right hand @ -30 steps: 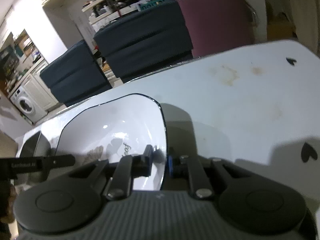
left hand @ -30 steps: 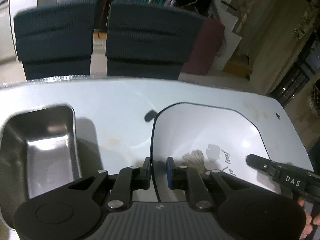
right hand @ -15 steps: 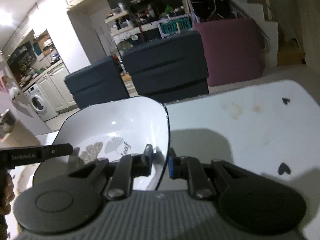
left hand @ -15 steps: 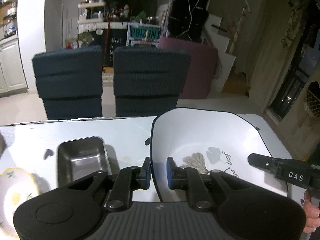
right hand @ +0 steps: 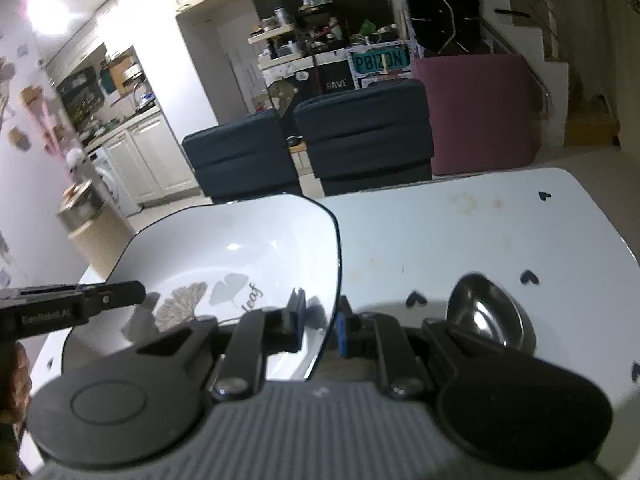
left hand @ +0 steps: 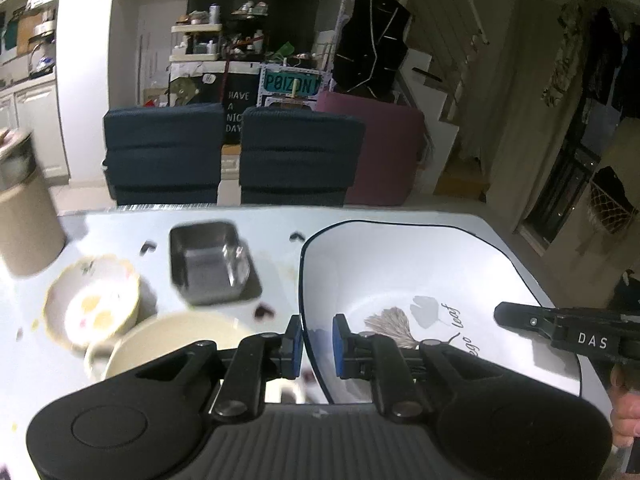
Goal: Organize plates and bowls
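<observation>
A large white bowl (left hand: 420,272) with a dark rim and a leaf print hangs in the air above the table, held from both sides. My left gripper (left hand: 316,346) is shut on its left rim; my right gripper (right hand: 320,328) is shut on its right rim (right hand: 332,264). In the left wrist view a steel rectangular tray (left hand: 208,264), a small flowered bowl (left hand: 94,300) and a cream bowl (left hand: 176,340) lie on the table below, left of the white bowl. The right gripper's finger (left hand: 560,326) shows at the bowl's far side.
A steel spoon (right hand: 486,312) lies on the white table (right hand: 460,232) just right of my right gripper. A tan cylinder container (left hand: 24,224) stands at the table's left end. Two dark blue chairs (left hand: 300,156) and a maroon one (left hand: 384,152) stand behind the table.
Both grippers have lifted the white bowl off the table and drawn it back; the steel tray now looks smaller and farther, and the flowered and cream bowls and the spoon have come into view.
</observation>
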Demonstrator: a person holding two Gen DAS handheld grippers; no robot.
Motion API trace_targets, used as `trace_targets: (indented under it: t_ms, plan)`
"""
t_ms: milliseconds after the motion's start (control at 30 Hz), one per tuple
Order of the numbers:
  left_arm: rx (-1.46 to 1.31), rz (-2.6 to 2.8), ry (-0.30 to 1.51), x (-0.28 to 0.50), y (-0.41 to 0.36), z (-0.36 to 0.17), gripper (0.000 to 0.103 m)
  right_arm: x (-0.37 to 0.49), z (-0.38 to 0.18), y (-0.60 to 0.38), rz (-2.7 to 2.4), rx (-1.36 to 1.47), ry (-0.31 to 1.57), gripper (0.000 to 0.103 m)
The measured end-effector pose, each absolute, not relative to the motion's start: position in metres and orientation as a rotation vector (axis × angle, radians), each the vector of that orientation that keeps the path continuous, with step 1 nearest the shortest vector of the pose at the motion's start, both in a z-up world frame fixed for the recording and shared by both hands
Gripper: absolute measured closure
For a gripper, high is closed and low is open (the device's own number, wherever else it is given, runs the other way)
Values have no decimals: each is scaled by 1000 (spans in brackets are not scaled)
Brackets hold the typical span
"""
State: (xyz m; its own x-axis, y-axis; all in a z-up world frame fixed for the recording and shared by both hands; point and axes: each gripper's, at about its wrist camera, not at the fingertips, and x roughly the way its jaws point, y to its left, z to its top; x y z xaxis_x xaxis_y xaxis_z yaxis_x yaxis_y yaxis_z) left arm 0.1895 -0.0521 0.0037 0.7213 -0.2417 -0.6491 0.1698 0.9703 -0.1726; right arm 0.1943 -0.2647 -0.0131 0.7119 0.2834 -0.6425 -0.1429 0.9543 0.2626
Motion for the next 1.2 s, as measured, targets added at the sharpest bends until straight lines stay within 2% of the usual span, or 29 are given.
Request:
trace_targets:
  t_ms: [267, 533, 933, 1200]
  plan:
    - [-162, -203, 796, 127, -23, -36, 87, 143, -35, -242, 270, 156, 823, 84]
    - [-224, -206, 898, 105, -10, -85, 86, 105, -70, -215, 261, 87, 931, 84]
    - [-212, -177, 990, 116, -23, -135, 83, 102, -101, -208, 229, 34, 1051, 84]
    - [-194, -155, 1015, 127, -25, -146, 81, 115, -115, -204, 215, 5, 1093, 84]
